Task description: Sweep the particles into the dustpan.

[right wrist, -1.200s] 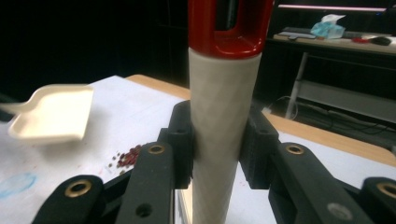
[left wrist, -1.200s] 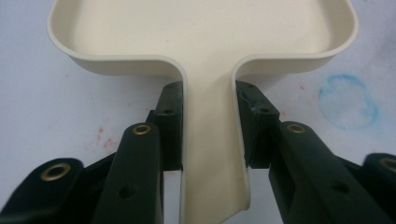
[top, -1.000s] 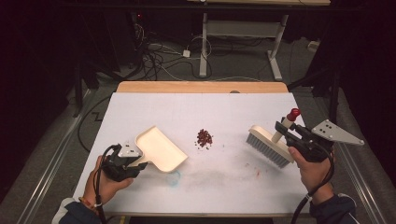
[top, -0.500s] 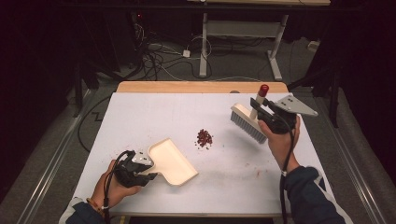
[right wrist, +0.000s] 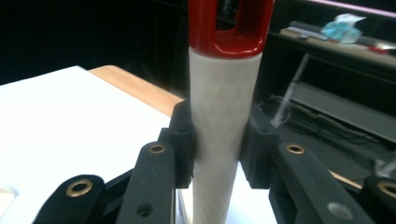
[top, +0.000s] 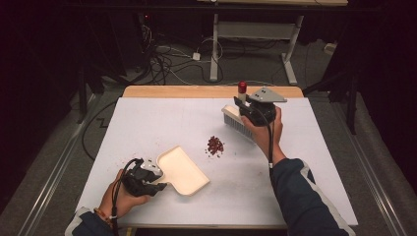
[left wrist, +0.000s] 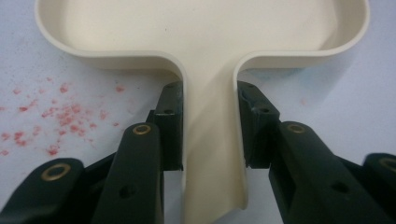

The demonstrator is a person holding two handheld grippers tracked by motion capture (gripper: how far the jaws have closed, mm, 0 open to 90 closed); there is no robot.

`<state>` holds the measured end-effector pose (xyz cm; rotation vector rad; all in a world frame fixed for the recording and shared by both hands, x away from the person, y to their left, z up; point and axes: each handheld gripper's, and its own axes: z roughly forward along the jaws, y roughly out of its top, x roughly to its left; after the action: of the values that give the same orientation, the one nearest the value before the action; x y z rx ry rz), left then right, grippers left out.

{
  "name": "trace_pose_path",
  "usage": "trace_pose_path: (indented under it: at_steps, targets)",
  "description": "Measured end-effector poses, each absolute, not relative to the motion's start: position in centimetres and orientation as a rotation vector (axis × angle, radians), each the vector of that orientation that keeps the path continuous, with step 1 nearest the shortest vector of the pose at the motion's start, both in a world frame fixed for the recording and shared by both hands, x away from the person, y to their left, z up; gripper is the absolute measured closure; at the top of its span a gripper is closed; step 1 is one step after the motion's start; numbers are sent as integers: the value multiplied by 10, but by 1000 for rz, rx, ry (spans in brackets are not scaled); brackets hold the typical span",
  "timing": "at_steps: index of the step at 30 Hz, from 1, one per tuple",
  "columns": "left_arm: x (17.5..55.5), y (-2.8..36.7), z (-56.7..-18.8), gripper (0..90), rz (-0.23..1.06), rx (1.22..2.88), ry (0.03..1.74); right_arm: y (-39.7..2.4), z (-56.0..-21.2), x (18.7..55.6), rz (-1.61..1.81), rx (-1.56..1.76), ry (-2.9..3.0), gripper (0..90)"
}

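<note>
Sweeping a spill into a dustpan, set-up stage. The left gripper (top: pixel 156 179) is clamped on the handle of the cream dustpan (top: pixel 183 170), its pads pressing both sides of the handle (left wrist: pixel 211 154); the pan lies flat on the white table (top: pixel 314 177) near the person's edge, left of centre, with its open mouth facing away towards the far right. The right gripper (top: pixel 244 107) is closed around the white shaft of the hand brush (right wrist: pixel 224 126), below its red cap (top: pixel 242 87); the bristle head (top: pixel 236 122) hangs low over the far right part of the table. The small pile of dark red crumbs (top: pixel 215 145) sits between the two tools, near the pan's mouth but apart from it, and nearer to it than to the brush. Faint red specks (left wrist: pixel 51 116) mark the sheet beside the pan's handle. Judged step: brush positioned behind the pile, no stroke begun. The next move calls for lowering the bristles to the sheet beyond the crumbs and drawing them towards the pan, with the pan's lip held flat against the table so that nothing slips beneath it.
</note>
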<state>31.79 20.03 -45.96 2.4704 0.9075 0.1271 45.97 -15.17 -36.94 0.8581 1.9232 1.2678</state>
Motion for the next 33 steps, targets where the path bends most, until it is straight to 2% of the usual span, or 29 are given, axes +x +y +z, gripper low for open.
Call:
trace_pose_path:
  at_steps: [9,16,26,33]
  targets:
    - [321,191,-460,640,144,2499,911,-130,-381,456,1312,851,1962,700]
    - [324,182,-457,640,149,2530,938,-110,-387,433,1302,802,2013,697]
    - [329,170,-458,640,143,2551,959,-108,-391,412,1307,804,2035,694]
    - [330,159,-459,640,146,2566,991,-103,-392,384,1362,764,2069,694]
